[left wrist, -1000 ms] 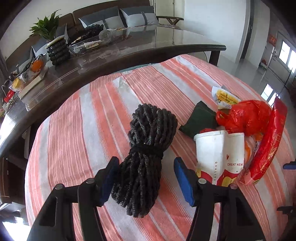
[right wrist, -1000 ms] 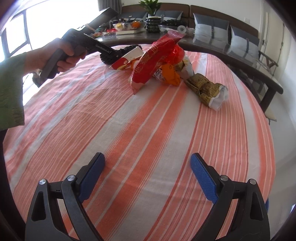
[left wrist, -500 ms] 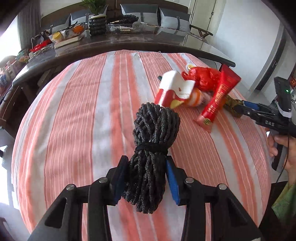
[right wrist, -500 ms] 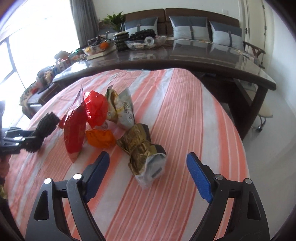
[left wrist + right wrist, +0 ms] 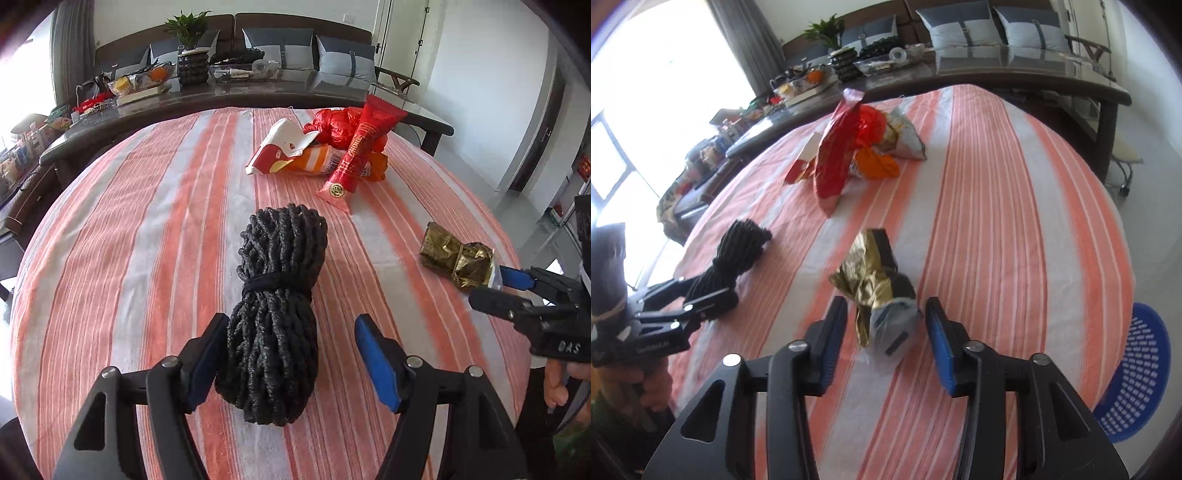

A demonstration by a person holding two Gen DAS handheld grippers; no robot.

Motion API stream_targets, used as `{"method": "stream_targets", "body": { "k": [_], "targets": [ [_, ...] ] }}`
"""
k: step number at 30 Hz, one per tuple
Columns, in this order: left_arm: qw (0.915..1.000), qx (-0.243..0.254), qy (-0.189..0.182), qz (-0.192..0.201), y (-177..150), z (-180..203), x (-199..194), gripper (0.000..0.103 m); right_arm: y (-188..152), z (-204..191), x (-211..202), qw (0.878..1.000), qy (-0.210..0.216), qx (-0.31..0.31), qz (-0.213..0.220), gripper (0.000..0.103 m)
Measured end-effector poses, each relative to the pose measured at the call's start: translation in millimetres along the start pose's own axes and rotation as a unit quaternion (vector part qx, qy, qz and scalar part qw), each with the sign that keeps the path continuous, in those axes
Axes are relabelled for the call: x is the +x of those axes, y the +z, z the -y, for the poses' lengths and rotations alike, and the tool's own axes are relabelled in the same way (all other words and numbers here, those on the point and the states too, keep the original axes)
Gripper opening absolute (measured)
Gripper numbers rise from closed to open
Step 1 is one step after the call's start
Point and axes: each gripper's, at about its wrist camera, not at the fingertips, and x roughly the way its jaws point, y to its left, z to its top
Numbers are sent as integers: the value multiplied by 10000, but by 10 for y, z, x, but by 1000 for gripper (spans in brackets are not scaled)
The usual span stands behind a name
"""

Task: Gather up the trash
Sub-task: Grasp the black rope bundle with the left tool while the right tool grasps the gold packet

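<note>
A black rope bundle [image 5: 277, 314] lies on the striped tablecloth [image 5: 147, 221] between the fingers of my left gripper [image 5: 291, 358]. Its jaws are opening, and the right pad stands clear of the bundle. A crumpled gold wrapper [image 5: 875, 284] sits between the fingers of my right gripper [image 5: 886, 343]. Those jaws are closing, with small gaps still showing on both sides. In the left wrist view the right gripper [image 5: 495, 286] reaches the gold wrapper [image 5: 454, 258] from the right. In the right wrist view the left gripper [image 5: 701, 295] stands at the rope bundle [image 5: 738, 251].
A pile of red, white and orange snack wrappers [image 5: 354, 162] lies further back on the cloth, also seen as the pile [image 5: 838, 155]. A blue mesh basket [image 5: 1137, 369] stands on the floor beside the table's right edge. Behind is a long dark table [image 5: 258, 96] with clutter.
My left gripper shut on the rope bundle, carried it away from the wrapper pile, then opened. My right gripper swung over to the gold wrapper and its jaws narrowed around it.
</note>
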Motion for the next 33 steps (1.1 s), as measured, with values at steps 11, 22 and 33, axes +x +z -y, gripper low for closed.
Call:
{"method": "stream_targets", "body": {
  "k": [11, 22, 33],
  "targets": [
    [9992, -5, 384, -71, 64, -60, 214, 89, -77, -334, 279, 9911, -767, -1079, -166, 91],
    [9992, -6, 383, -70, 63, -61, 220, 89, -76, -339, 310, 9911, -819, -1041, -131, 100],
    [9992, -7, 383, -71, 62, -61, 222, 89, -75, -336, 313, 9911, -822, -1040, -131, 101]
  ]
}}
